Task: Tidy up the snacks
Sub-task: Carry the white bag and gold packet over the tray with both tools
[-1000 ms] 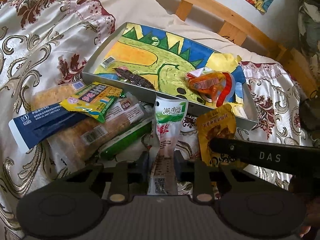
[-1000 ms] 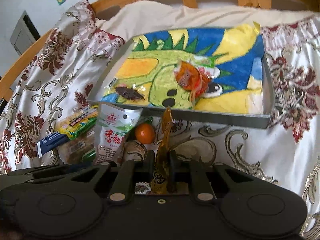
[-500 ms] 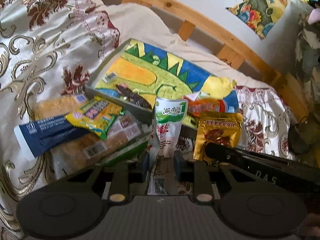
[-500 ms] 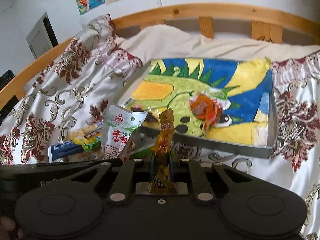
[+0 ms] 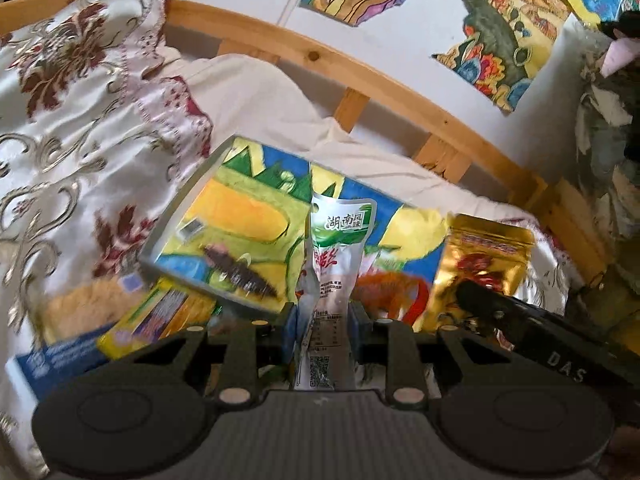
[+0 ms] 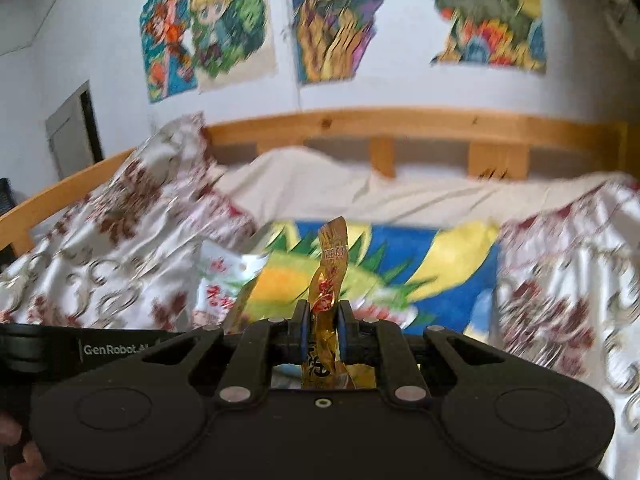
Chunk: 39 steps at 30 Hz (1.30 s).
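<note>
Both grippers have risen off the bedspread since a second ago, each carrying a packet up and tipping its view toward the wall.

Left wrist view: the left gripper (image 5: 322, 320) is clamped on the white pouch (image 5: 336, 264), which stands upright between the pads. Beyond it, from 11 to 1 o'clock, lies the tray (image 5: 176, 208) with its painted dinosaur liner; a dark snack (image 5: 240, 272) and an orange packet (image 5: 384, 288) already lie inside. At 8 o'clock, still on the bedspread (image 5: 60, 160), sit the yellow packet (image 5: 160, 320) and the blue packet (image 5: 52, 360), with a pale bread pack partly under them. At 3 o'clock the right gripper's arm crosses, bearing the gold pouch (image 5: 484, 264).

Right wrist view: the right gripper (image 6: 323, 320) is pinched tight on the gold pouch (image 6: 330, 272), seen edge-on and twisted. The tray (image 6: 400, 240) sits at 12 o'clock, blurred; the white pouch (image 6: 224, 280) shows at 10 o'clock.

Judged step: carrying both pouches to the tray. Next each hand needs to reach forward over the near wall, lower, and let go onto bare liner. The two grippers travel close together and could collide; the orange packet occupies the tray's near right part.
</note>
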Each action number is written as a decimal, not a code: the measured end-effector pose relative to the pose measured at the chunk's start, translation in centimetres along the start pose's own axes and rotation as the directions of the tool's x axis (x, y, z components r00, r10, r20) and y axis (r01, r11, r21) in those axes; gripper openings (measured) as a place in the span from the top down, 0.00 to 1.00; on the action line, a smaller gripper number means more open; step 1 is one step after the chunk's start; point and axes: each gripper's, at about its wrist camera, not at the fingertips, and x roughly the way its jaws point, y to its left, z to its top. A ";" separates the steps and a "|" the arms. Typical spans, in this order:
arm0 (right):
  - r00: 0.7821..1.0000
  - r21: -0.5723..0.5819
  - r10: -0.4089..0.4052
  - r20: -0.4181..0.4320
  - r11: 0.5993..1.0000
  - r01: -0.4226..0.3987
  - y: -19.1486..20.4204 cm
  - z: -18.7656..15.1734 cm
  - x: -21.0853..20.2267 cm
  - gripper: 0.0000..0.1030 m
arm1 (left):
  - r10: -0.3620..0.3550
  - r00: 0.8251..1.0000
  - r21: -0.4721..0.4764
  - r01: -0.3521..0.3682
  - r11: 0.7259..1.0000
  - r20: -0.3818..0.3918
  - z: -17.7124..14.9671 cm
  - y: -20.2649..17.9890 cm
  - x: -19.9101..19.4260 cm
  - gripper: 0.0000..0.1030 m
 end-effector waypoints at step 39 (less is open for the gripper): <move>0.965 0.062 -0.163 -0.205 0.982 0.179 -4.7 -1.3 8.2 0.85 | 0.031 0.999 -0.039 -0.030 0.999 0.010 2.4 0.4 9.7 0.66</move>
